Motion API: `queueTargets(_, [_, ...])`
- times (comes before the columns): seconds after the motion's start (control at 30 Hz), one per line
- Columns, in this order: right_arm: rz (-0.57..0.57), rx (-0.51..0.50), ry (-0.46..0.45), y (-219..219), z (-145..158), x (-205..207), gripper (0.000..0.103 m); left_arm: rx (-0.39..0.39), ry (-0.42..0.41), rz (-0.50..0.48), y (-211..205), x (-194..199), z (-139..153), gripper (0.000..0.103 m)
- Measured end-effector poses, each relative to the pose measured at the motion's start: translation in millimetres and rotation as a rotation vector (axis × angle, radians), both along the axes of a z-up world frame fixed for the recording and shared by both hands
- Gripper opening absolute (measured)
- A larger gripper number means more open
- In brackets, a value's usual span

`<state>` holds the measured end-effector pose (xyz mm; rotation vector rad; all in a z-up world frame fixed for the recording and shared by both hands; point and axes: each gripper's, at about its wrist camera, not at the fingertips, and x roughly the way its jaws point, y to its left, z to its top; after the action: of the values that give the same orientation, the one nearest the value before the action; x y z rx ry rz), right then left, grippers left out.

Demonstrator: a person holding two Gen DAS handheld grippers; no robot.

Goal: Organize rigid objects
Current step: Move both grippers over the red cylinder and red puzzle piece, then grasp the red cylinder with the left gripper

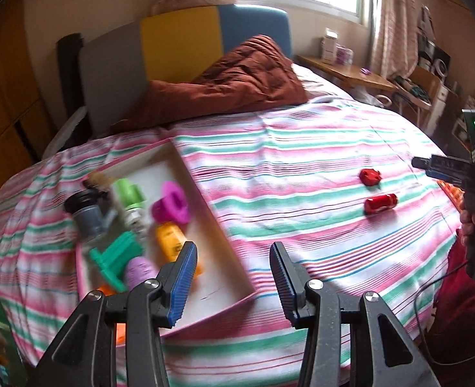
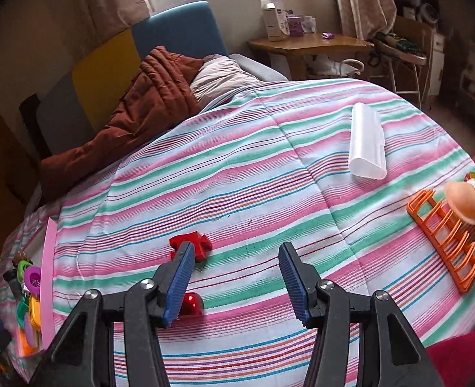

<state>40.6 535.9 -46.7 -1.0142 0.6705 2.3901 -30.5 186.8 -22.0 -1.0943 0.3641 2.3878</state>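
Both the left gripper (image 1: 232,269) and right gripper (image 2: 237,271) gape empty; red cylinder (image 1: 380,203) lies sideways along the stripes.

We see the tray's (image 1: 224,225) toys smeared by blur, their shapes unclear. The left tongs (image 1: 231,267) hide part of the orange piece (image 1: 169,238). The right tongs (image 2: 235,271) cover half of the red cylinder (image 2: 193,303). The orange rack (image 2: 443,229) is partly behind a suction cup (image 2: 463,203).

I can't read any text here. The white boxes (image 2: 274,19) on the wooden side table (image 2: 311,43), far ahead of my right gripper, carry dark print, too small and blurred to make out.
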Motion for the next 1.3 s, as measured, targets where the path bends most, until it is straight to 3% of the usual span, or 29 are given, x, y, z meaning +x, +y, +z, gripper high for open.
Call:
queueTargets(0.33, [-0.122, -0.071, 0.043, 19.9, 6.3, 15.5, 0.061, 0.005, -0.098, -0.129, 83.7, 2.8, -20.6, 0.05])
queueTargets(0.5, [-0.156, -0.107, 0.063, 26.7, 7.6, 21.3, 0.062, 0.056, -0.219, -0.192, 134.1, -0.7, -34.6, 0.068])
queueTargets(0.67, [-0.163, -0.099, 0.072, 27.5, 11.1, 22.2, 0.063, 0.08, -0.287, -0.22, 180.2, 2.2, -48.8, 0.083])
queueTargets(1.13, [-0.159, -0.117, 0.113, 30.3, 18.2, 22.9, 0.067, 0.08, -0.388, -0.115, 238.7, -15.4, -85.7, 0.085])
queueTargets(1.3, [-0.158, -0.12, 0.109, 31.0, 17.1, 21.6, 0.067, 0.045, -0.345, -0.093, 246.1, -20.5, -92.7, 0.083])
